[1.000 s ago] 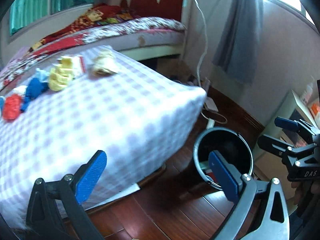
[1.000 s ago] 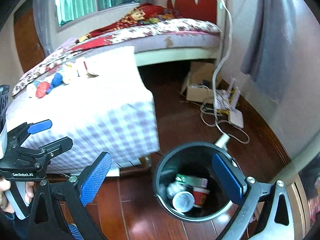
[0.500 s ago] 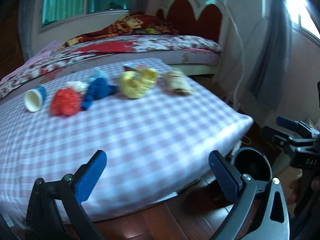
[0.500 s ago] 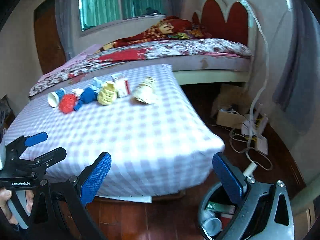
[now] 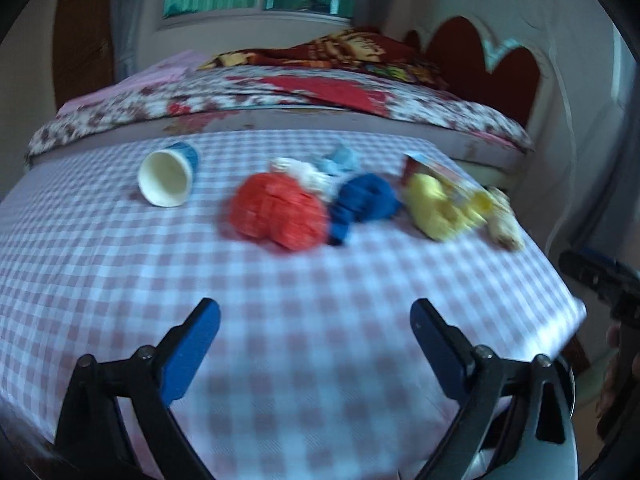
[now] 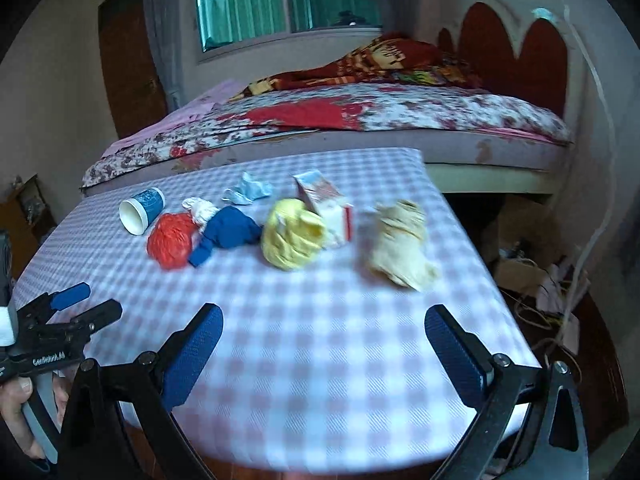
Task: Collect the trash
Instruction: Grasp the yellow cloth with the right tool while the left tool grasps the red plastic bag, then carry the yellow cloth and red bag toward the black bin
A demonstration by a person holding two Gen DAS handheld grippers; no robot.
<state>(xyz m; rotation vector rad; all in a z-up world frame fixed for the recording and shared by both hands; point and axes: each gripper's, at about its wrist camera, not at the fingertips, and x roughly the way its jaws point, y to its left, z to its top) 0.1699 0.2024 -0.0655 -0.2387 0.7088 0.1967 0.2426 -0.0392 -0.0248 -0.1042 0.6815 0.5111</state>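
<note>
Swung away from the black trash bin on the floor and up onto the bench (image 6: pixel 360 380), checked cloth now filling both views where a second ago the bin's open mouth sat between the right gripper's pads. Means one drop-off done, by the look of it, and back for the next piece.

Left gripper (image 5: pixel 316 344) empty, jaws wide but just starting to close, nothing but cloth between them. Right gripper (image 6: pixel 324 352) spread wide too, nothing held, hovering over the near edge.

Trash strung across the far half of the bench: paper cup (image 6: pixel 141 211) on its side at the left, red crumpled wad (image 6: pixel 171 245) touching the blue wad (image 6: pixel 228 234), white scrap (image 6: pixel 202 209) tucked behind them, pale blue face mask (image 6: pixel 248 193) further back. Then yellow wad (image 6: pixel 292 240) pressed against a small carton (image 6: pixel 328 210), and the beige crumpled paper (image 6: pixel 400 248) apart at the right. All well ahead of both grippers.

Hard going on detail: heavy motion blur, carton print unreadable. Bin nearly gone from sight, only a sliver of rim (image 5: pixel 570 376) behind the left gripper's right finger, contents hidden. Carton mostly masked by the yellow wad in the left view. Person's hand (image 6: pixel 16 404) cut off at the frame edge.
</note>
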